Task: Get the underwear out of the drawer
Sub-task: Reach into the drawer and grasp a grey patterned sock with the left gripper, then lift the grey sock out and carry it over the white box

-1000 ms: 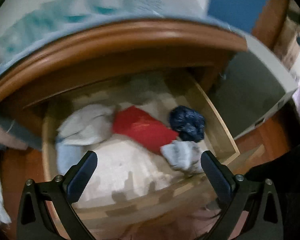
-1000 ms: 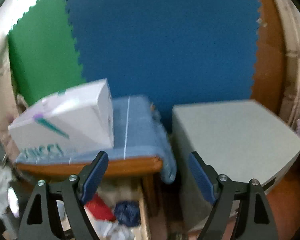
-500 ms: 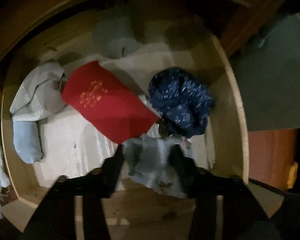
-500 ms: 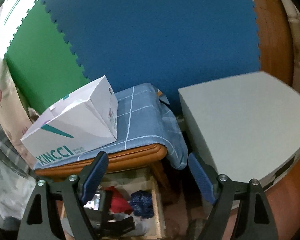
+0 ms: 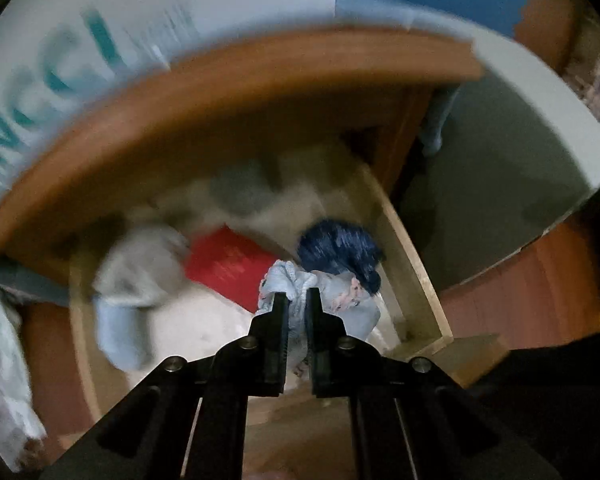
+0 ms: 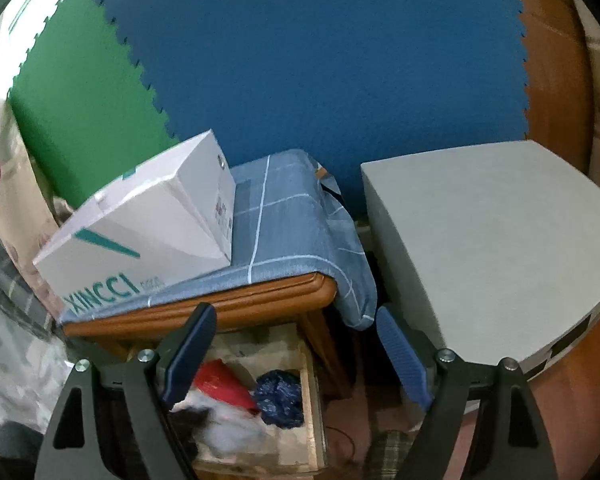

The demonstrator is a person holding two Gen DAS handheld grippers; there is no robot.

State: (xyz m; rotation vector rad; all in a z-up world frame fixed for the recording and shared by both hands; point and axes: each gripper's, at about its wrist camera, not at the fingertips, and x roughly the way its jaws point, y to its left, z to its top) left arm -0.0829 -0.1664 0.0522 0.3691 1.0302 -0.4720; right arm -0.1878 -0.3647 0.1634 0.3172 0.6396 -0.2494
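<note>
In the left wrist view, our left gripper (image 5: 296, 300) has its jaws drawn together on a bunch of the pale grey underwear (image 5: 332, 296), nipping a fold near its top so the soft cloth can hang from one point as we lift. The piece sits at the front right of the open drawer (image 5: 416, 280), touching the dark blue bundle (image 5: 340, 248) behind it and just beside the red folded garment (image 5: 224, 268). A light grey garment (image 5: 140, 272) lies well apart at the left. The picture is blurred, so we cannot tell whether the cloth has cleared the drawer floor.

In the right wrist view, our right gripper (image 6: 296, 344) holds its jaws wide apart with nothing between them, above the drawer, likely waiting so as not to crowd the pick. A white box (image 6: 140, 236) rests on the blue checked cloth (image 6: 292, 232) over the wooden cabinet top (image 6: 220, 304).
</note>
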